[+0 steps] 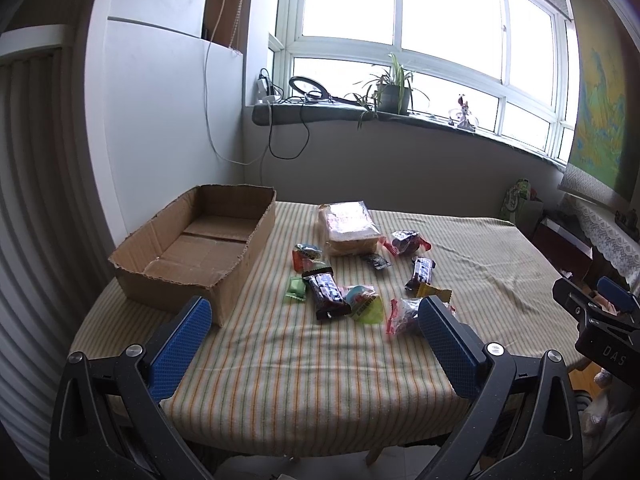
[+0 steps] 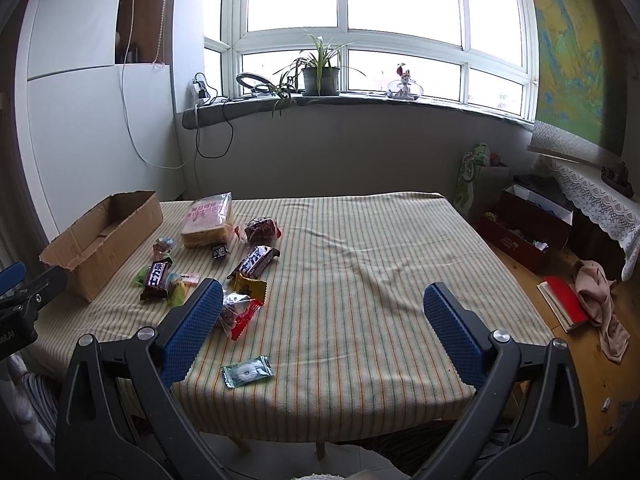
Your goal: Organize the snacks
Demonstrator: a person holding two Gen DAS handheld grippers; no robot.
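An empty cardboard box (image 1: 192, 256) (image 2: 100, 240) stands at the table's left. Beside it lie several snacks: a bagged bread loaf (image 1: 348, 228) (image 2: 208, 220), two dark chocolate bars (image 1: 328, 294) (image 2: 256, 262), a red-wrapped packet (image 1: 404, 316) (image 2: 238, 312), a yellow wrapper (image 2: 250, 286) and a green candy (image 1: 295, 290). A teal mint packet (image 2: 247, 370) lies alone near the front edge. My left gripper (image 1: 314, 322) hangs open above the near table, holding nothing. My right gripper (image 2: 323, 312) is open too, empty, over the table's front middle.
A striped cloth covers the table (image 2: 380, 264). The right gripper's body (image 1: 600, 320) shows at the left view's right edge. Behind is a windowsill with a potted plant (image 2: 320, 76). A red box (image 2: 524, 232), a book and cloth lie on the floor at right.
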